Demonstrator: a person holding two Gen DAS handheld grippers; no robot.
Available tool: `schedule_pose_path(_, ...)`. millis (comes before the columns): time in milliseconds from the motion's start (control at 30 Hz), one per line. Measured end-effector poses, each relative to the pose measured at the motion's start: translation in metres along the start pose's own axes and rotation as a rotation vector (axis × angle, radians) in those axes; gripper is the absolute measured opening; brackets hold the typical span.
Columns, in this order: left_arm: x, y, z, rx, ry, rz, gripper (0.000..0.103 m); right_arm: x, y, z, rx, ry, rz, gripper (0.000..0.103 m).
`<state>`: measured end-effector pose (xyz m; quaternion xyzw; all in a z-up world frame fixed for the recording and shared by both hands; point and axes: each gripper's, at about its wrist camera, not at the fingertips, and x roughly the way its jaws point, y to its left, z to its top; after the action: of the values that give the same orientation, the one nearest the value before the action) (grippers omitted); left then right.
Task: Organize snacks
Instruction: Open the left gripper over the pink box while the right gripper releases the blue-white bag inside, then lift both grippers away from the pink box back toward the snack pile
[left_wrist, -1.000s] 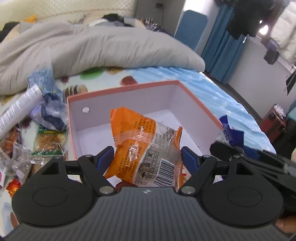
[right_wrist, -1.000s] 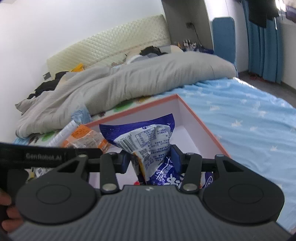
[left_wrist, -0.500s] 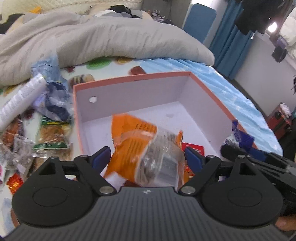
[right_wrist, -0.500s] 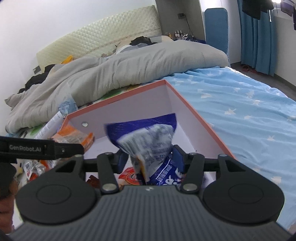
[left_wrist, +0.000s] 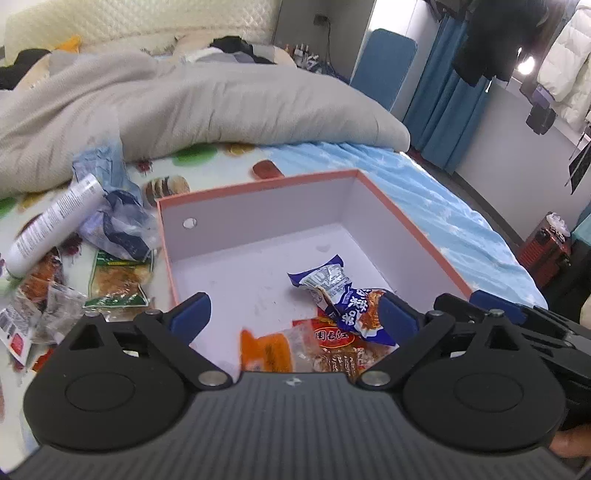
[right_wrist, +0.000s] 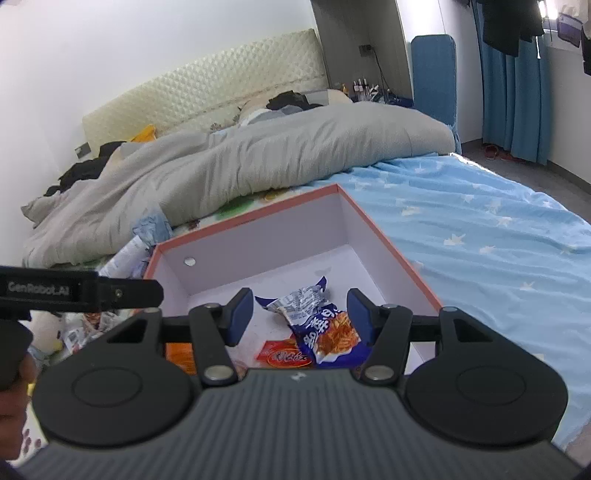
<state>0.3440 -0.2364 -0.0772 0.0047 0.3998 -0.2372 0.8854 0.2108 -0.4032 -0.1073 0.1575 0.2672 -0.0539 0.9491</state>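
Note:
A pink-rimmed white box lies on the bed, and both grippers hover over its near end. My left gripper has its jaws opening wide with nothing pressed between them. The orange packet lies below it on the box floor. My right gripper is open. The blue packet rests loose in the box beneath it, beside a red packet. In the left wrist view, the blue packet sits on the red packet.
Several loose snack packets, a crumpled bag and a white tube lie left of the box. A grey duvet is heaped behind it. A blue star-print sheet stretches to the right.
The orange packet has dropped out of the left jaws and the blue packet out of the right jaws, both into the box. Both grippers opened wider and lifted slightly.

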Motion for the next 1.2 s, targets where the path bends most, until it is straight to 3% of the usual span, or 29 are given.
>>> schedule_pose_path(300, -0.076, -0.013, -0.010, 0.021, -0.104, -0.003, 0.099, -0.051, 0.019, 0.001, -0.021, -0.065, 0.037, 0.058)
schedule_pose_path(667, -0.168, 0.002, -0.052, -0.004, -0.195, 0.052, 0.099, -0.109, 0.059, -0.015, -0.080, -0.129, 0.117, 0.059)
schedule_pose_path(1200, -0.247, 0.045, -0.123, -0.068, -0.258, 0.114, 0.099, -0.148, 0.111, -0.057, -0.144, -0.139, 0.199, 0.059)
